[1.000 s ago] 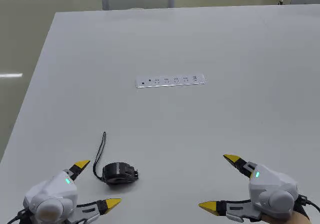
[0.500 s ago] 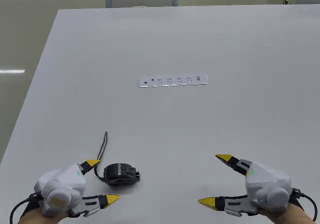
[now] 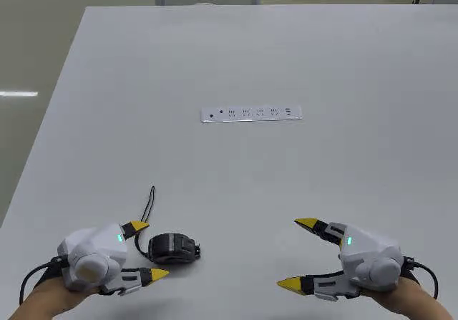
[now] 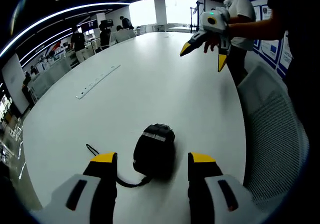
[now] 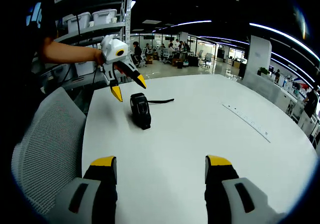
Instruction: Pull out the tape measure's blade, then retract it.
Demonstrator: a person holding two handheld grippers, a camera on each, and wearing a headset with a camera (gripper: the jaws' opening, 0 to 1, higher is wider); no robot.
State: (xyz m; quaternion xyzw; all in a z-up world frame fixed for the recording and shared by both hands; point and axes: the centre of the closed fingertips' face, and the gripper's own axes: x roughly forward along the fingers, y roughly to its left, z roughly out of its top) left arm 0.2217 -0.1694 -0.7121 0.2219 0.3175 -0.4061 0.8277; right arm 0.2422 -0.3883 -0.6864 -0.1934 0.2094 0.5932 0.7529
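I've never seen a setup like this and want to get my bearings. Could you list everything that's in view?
table: one, white, under everything.
power strip: one, white, lying flat at mid-table.
tape measure: one, black, on the table near the person, no blade drawn out.
strap: one, black, trailing from the tape measure across the table.
mesh chair: one, pale grey, at the table's edge by the person.
left gripper: one, white with yellow-tipped fingers, open, with the tape measure just ahead between the fingers.
right gripper: one, same colours, open, over bare table apart from the tape measure.
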